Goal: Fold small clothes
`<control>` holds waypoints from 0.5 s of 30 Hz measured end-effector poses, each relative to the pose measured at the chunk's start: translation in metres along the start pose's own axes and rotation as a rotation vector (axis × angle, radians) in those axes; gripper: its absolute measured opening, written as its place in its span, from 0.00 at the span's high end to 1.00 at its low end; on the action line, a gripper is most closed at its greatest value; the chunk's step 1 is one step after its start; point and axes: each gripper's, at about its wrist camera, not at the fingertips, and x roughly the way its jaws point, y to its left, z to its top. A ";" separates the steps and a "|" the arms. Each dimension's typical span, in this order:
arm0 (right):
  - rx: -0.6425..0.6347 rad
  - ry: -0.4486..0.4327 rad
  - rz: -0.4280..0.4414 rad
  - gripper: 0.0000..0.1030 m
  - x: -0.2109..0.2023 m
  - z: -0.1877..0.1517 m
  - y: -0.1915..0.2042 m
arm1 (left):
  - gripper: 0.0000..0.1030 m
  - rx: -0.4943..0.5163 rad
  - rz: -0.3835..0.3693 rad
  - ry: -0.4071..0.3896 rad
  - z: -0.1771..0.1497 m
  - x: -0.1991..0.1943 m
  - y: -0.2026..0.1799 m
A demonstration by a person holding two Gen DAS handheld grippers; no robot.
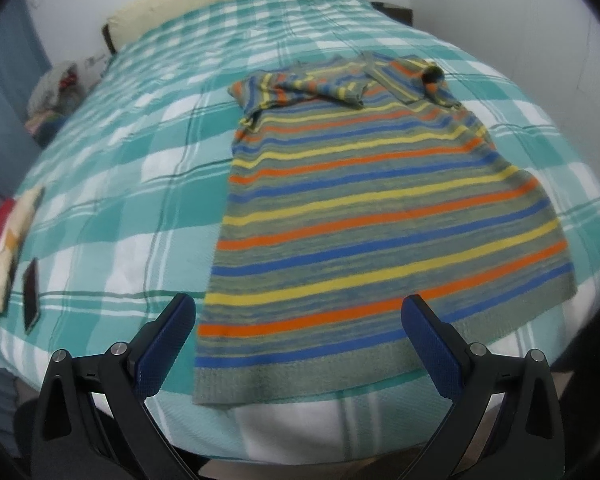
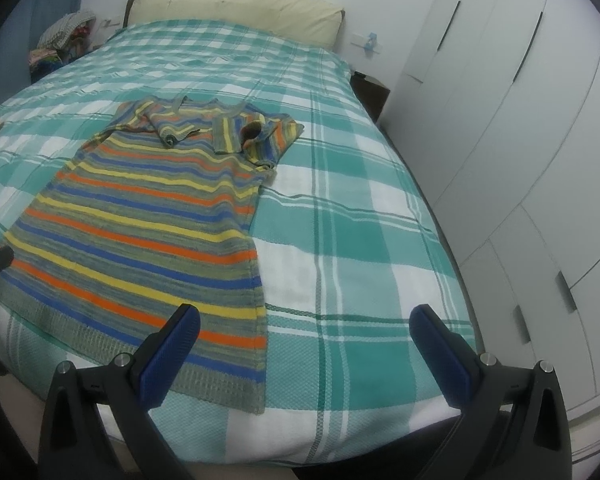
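A striped knit sweater (image 1: 380, 216) lies flat on the teal plaid bedspread (image 1: 132, 128), its hem along the bed's near edge and both sleeves folded in across the chest. The left gripper (image 1: 298, 320) hovers over the hem's left corner, spread wide and empty. The right gripper (image 2: 304, 330) hangs equally wide and empty above the hem's right corner.

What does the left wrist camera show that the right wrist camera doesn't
Only the left wrist view shows the dark phone and the red and cream folded cloth lying at the bed's left edge. Only the right wrist view shows the white wardrobe doors beside the bed. Both show the striped sweater lying flat on the green checked bedspread with its sleeves folded in, the cream pillow, and an open gripper hovering near the hem: the left gripper and the right gripper.
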 end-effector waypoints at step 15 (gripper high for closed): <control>0.375 0.353 0.692 0.16 0.105 -0.046 -0.059 | 0.06 -0.067 -0.135 0.203 -0.037 0.069 0.044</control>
